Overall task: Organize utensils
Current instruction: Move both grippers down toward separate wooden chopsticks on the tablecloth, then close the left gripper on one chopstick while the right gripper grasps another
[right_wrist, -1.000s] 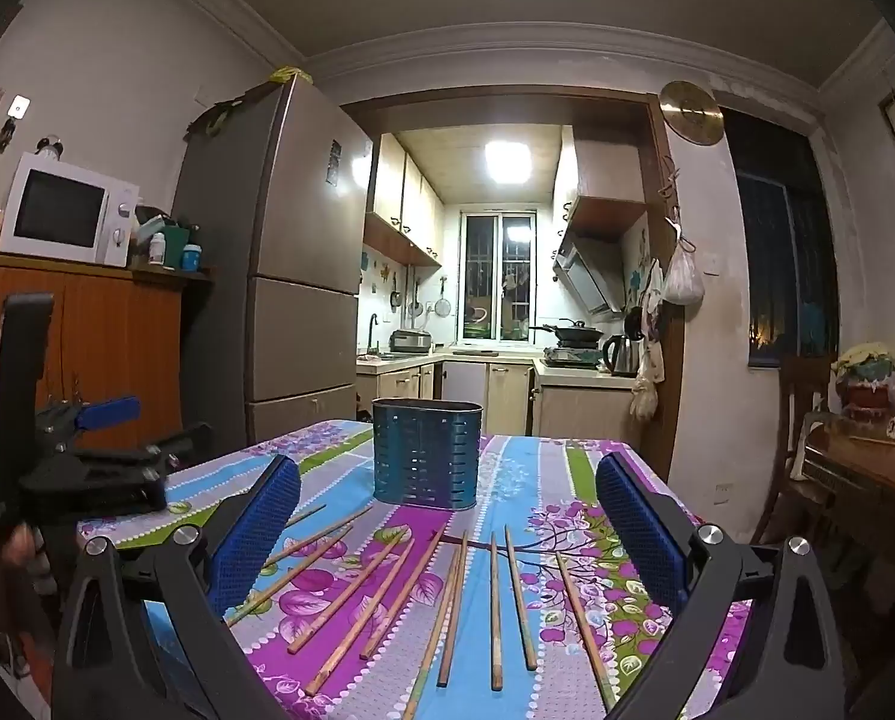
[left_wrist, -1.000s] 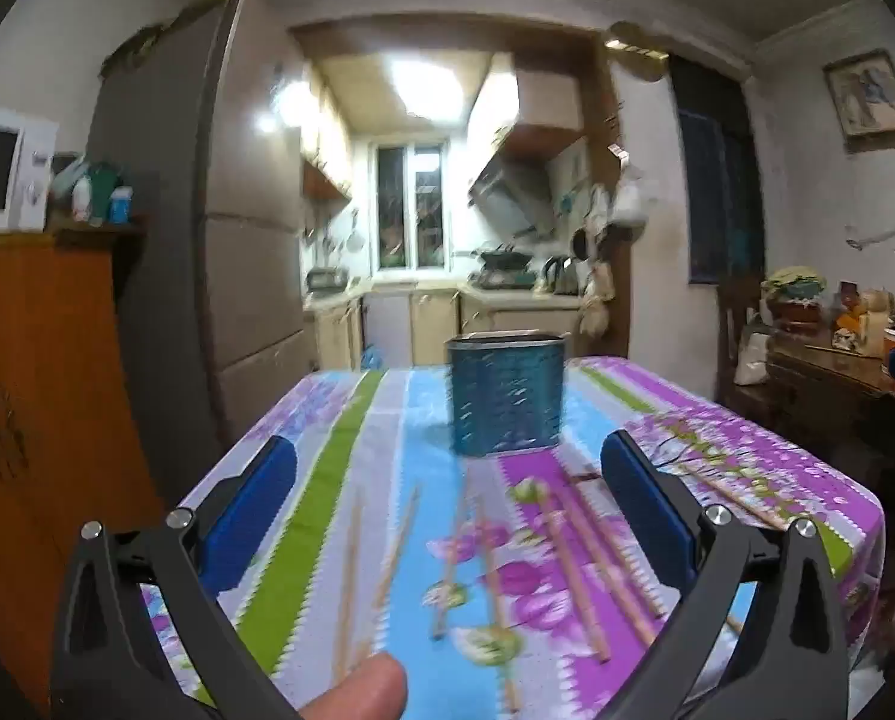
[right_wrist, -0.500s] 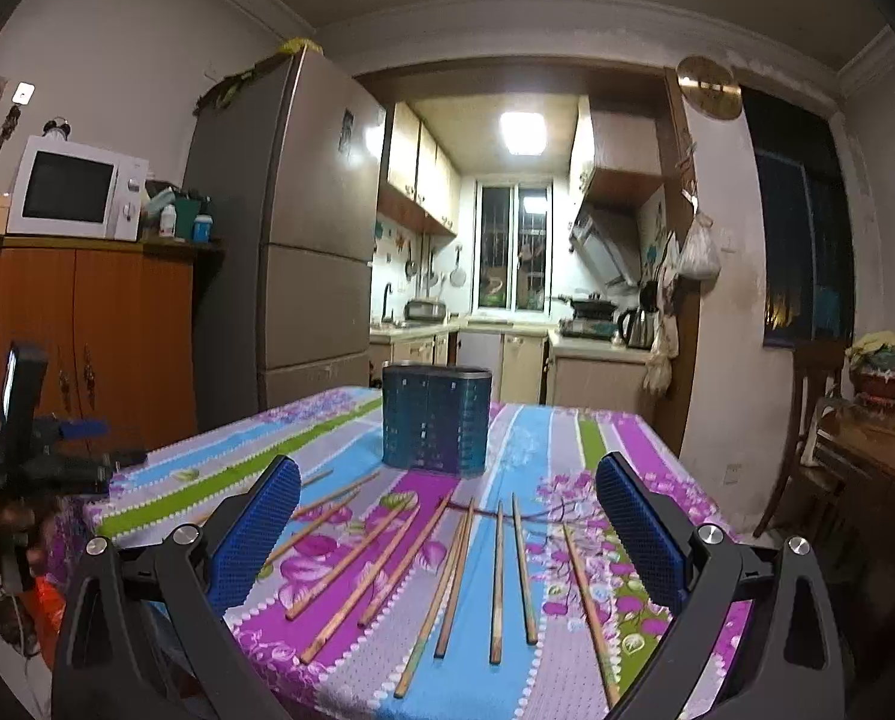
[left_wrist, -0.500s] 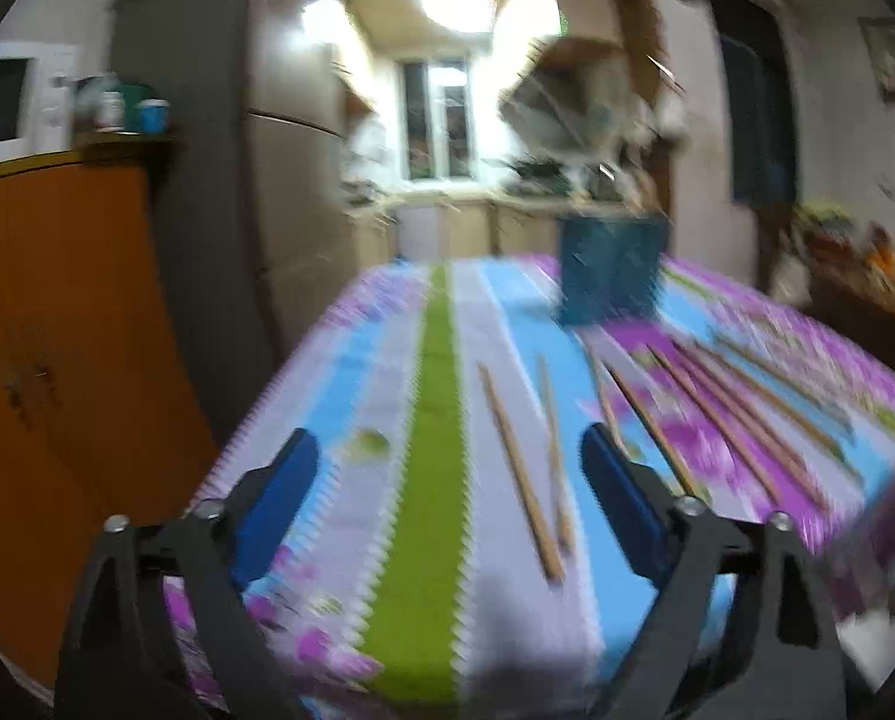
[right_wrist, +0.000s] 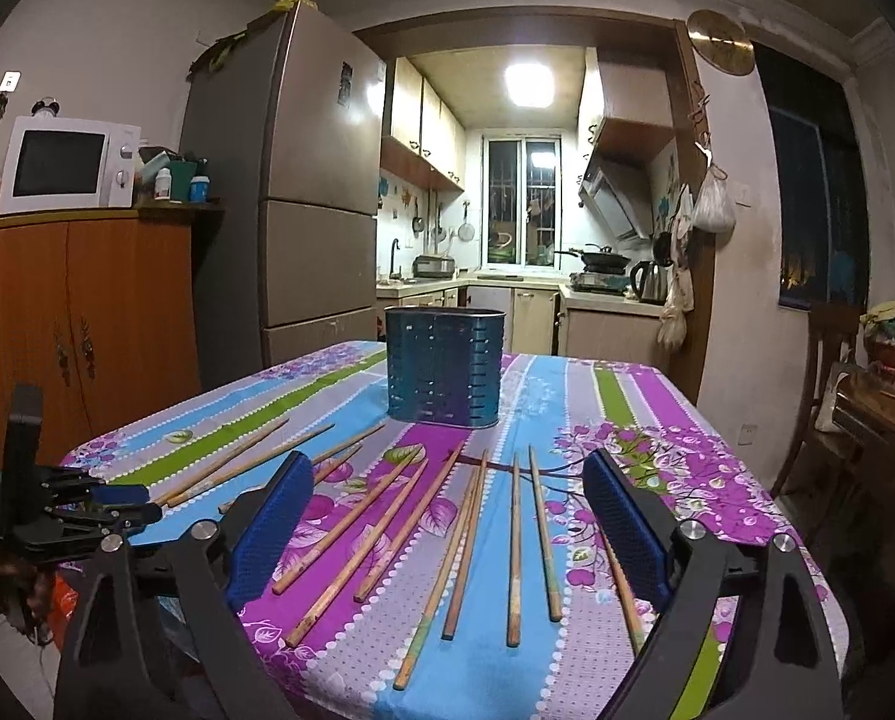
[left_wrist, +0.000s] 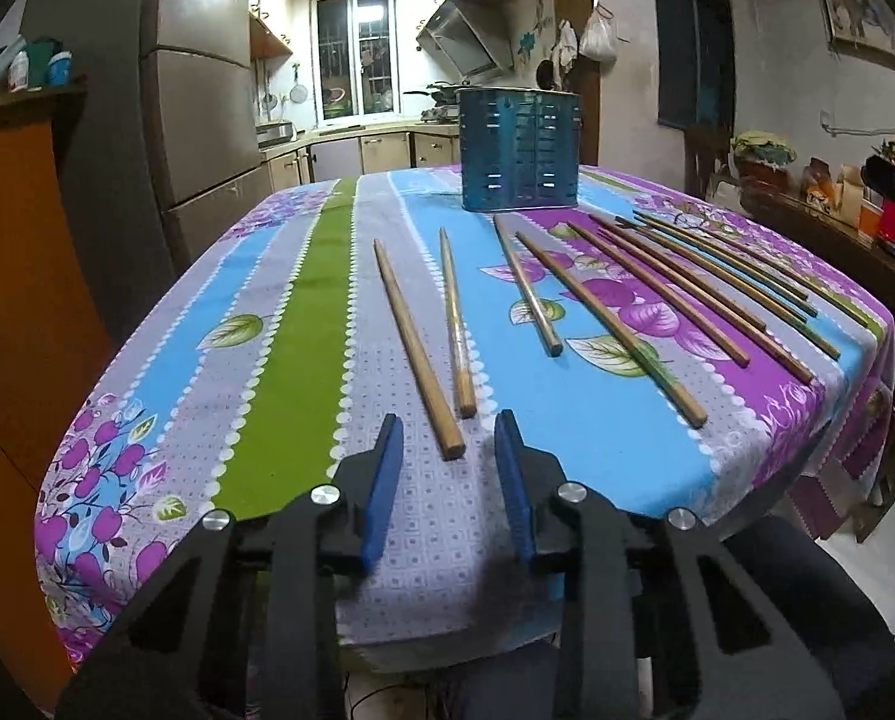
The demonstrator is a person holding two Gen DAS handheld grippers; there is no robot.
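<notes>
Chopsticks (left_wrist: 419,348) lie loose across the table's (left_wrist: 279,360) near edge, the holder (left_wrist: 518,150) at its far edge. Left gripper (left_wrist: 447,450) narrows just short of the leftmost stick's end, nothing gripped. Right gripper (right_wrist: 447,516) hovers wide, closing slightly, likely awaiting its turn.
</notes>
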